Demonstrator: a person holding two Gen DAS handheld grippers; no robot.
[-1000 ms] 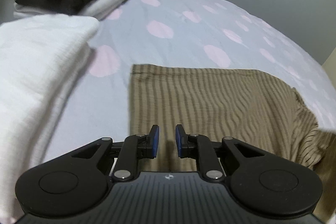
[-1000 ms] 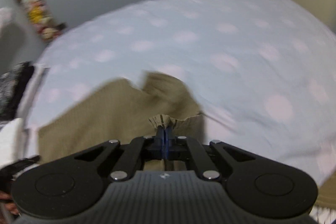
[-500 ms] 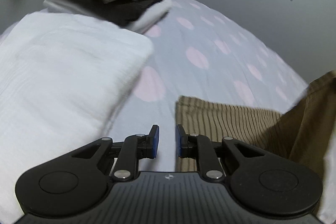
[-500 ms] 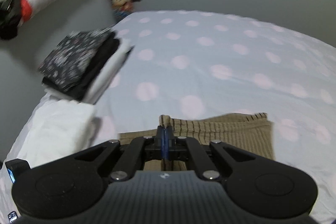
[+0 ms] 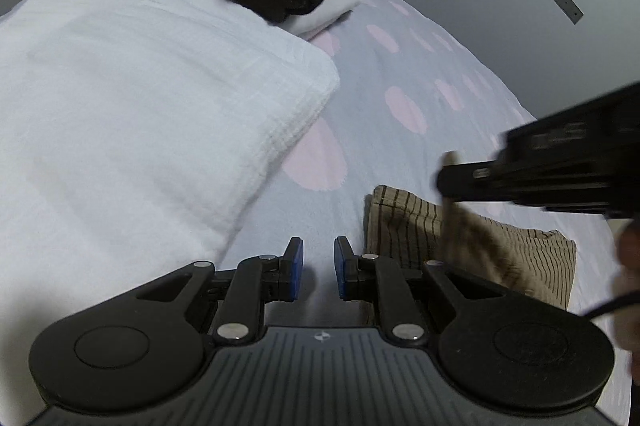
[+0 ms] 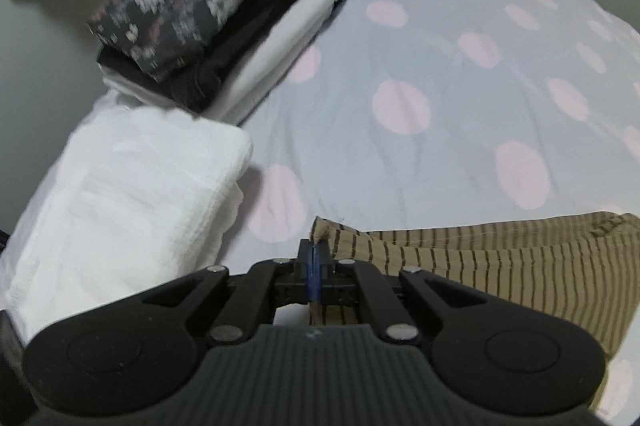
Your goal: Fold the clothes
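The right gripper is clamped on a corner of the striped top, which lies folded on the dotted sheet beside a white towel. The left gripper hovers narrowly parted, holding nothing, just left of the top.

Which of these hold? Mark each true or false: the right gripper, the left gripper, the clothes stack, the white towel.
1. The right gripper is shut on the striped garment. True.
2. The left gripper grips the white towel. False: its jaws are apart with nothing between them.
3. The floral piece tops the stack, over black and white layers. True.
4. The striped garment lies on top of the towel. False: it lies on the dotted sheet, beside the towel.
5. The sheet is plain grey. False: it has pink dots.
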